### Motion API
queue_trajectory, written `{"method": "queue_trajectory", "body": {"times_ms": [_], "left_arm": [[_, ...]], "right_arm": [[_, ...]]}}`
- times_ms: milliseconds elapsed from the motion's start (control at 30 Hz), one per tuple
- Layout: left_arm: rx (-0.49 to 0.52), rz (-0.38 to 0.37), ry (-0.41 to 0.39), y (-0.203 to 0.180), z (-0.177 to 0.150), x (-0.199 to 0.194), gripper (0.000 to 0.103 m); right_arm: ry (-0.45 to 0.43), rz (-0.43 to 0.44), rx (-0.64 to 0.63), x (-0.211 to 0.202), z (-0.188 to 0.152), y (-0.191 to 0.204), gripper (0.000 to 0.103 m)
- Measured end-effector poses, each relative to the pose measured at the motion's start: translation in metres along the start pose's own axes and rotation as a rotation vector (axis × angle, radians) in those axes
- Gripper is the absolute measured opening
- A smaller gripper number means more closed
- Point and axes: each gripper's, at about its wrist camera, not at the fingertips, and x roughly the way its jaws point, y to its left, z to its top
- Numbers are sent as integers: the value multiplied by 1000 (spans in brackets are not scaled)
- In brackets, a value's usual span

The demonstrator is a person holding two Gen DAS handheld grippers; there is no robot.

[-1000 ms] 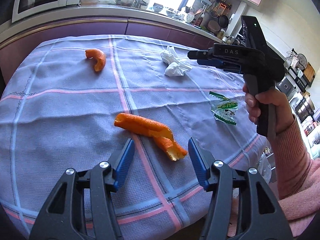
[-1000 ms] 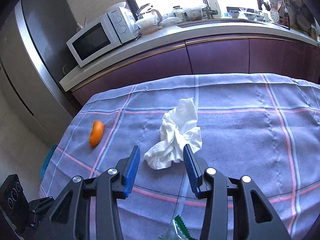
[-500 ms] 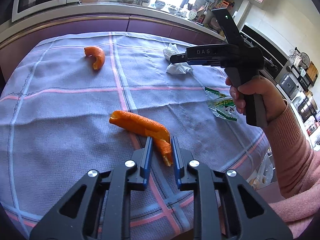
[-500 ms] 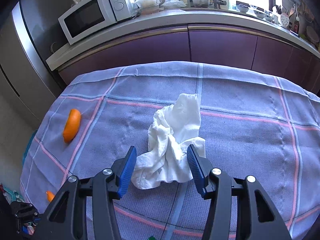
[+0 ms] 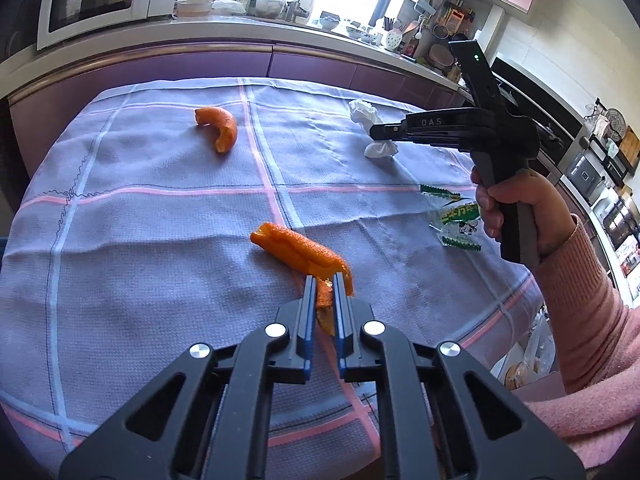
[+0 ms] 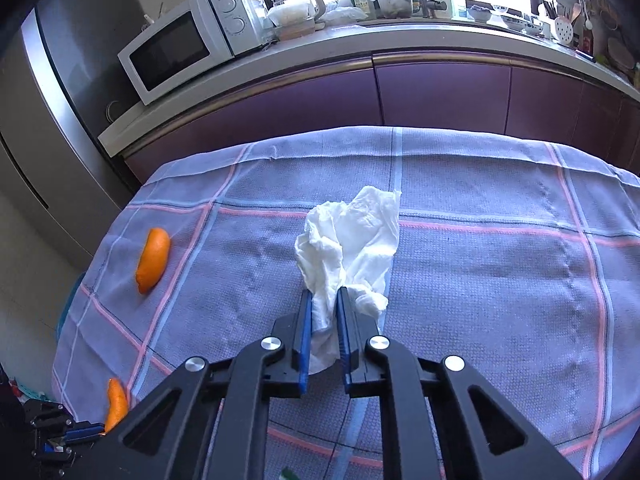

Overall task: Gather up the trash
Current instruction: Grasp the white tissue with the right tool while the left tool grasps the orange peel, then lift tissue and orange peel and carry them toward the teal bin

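Observation:
My left gripper [image 5: 323,280] is shut on the near end of a long orange peel [image 5: 296,250], which lies on the checked tablecloth. A curved orange peel [image 5: 220,128] lies farther back, also visible in the right wrist view [image 6: 154,254]. My right gripper [image 6: 323,294] has its jaws closing, and the pads press on the near end of a crumpled white tissue [image 6: 352,236]. From the left wrist view that gripper [image 5: 376,132] is held by a hand [image 5: 516,200] over the tissue [image 5: 362,114].
A green and white wrapper [image 5: 456,216] lies on the cloth near the right edge. A purple kitchen counter with a microwave [image 6: 180,48] runs behind the table. A fridge [image 6: 48,120] stands at the left. A pink sleeve [image 5: 580,300] reaches in from the right.
Both grippers went from open to closed. The left closed on the long peel's end first, then the right closed on the tissue after moving nearer to it.

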Motion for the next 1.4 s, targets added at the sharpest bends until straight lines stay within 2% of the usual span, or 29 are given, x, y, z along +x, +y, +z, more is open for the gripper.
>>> {"method": "queue_trajectory", "body": {"times_ms": [333,467,600,633,700,800,867,900,933,1400], "left_arm": [[-5,35,-36,8,-4,-17,8],[-2,59,-39,10,-6,-22,8],[2,43,-6,13,-11,-18,9],[8,43,2,12,-12,-16,16],[7,41,13,11,-15,-13,24],[9,32,23,10,-17,-8,27],[16,33,20,9,-19,-7,27],[16,27,20,9,-19,-7,16],[15,26,27,9,-19,-6,10],[-2,101,-22,20,-20,-30,8]], "right_arm": [[-91,119,-1,-37,-3,23,11],[-96,164,-15,-43,-10,37,11],[-85,201,-22,-42,-17,48,11],[-81,208,-21,-41,-19,50,11],[-73,221,-18,-39,-23,52,11],[-63,240,-15,-36,-26,56,11],[-59,249,-18,-35,-29,60,11],[-56,255,-20,-35,-29,62,11],[-55,259,-21,-34,-30,63,11],[-46,357,-75,-34,-38,101,11]]}}
